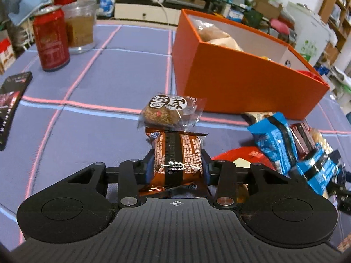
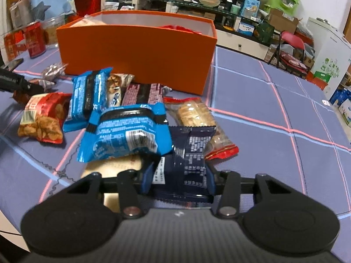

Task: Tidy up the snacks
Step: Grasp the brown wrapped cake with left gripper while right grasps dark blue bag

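Observation:
My left gripper (image 1: 177, 153) is shut on an orange-brown snack packet (image 1: 175, 166) and holds it lengthwise just above the purple checked tablecloth (image 1: 105, 76). A round cake in a clear wrapper (image 1: 171, 111) lies just beyond it. The open orange box (image 1: 241, 76) stands farther back to the right, with bagged snacks inside. In the right wrist view my right gripper (image 2: 179, 173) is shut on a dark navy packet (image 2: 190, 151) at the near edge of a snack pile. The orange box (image 2: 136, 50) sits behind that pile.
The pile holds two blue packets (image 2: 127, 133), a red chips bag (image 2: 43, 118), a biscuit pack (image 2: 195, 114) and a maroon packet (image 2: 142, 94). A red can (image 1: 51, 41) and a glass jar (image 1: 80, 30) stand at the far left. A black packet (image 1: 11, 105) lies at the left edge.

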### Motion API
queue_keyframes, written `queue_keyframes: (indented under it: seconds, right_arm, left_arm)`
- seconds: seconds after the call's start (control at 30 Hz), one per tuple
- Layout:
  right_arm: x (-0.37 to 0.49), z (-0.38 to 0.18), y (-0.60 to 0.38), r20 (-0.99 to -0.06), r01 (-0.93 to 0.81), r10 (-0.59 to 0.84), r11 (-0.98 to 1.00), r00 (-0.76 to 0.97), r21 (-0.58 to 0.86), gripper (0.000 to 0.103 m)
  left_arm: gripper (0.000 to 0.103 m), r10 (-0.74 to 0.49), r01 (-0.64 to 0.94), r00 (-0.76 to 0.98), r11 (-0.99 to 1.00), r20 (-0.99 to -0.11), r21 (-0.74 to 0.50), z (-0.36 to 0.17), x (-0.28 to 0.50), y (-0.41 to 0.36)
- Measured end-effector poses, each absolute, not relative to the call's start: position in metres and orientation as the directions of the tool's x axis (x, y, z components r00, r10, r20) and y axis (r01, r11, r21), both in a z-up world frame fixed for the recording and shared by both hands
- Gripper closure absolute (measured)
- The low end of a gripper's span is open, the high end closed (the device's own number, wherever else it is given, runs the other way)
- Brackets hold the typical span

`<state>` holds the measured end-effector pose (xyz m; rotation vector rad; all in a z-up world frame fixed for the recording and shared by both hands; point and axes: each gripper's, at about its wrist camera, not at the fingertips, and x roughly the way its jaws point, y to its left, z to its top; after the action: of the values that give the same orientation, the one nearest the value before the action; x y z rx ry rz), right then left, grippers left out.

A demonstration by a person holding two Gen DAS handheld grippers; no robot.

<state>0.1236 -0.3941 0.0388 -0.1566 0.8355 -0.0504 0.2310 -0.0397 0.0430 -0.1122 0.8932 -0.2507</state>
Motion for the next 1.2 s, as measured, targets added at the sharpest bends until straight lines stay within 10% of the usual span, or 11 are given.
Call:
queue_keyframes:
  seconds: [0.73, 1.2]
  right_arm:
    - [0.093, 0.083, -0.398, -0.555, 0.092, -0.184, 0.978, 0.811, -0.189, 0.056]
    - [0.093, 0.083, -0.388, -0.564, 0.072, -0.165, 0.980, 0.809, -0.184, 0.056]
  left_arm:
    - [0.093, -0.164, 0.216, 0.832, 0.976, -0.530, 0.037, 0.131, 0.169, -0.079]
    - [0.093, -0.102, 0.190, 0.805, 0.978, -0.585, 0.090, 0.114, 0.175, -0.094]
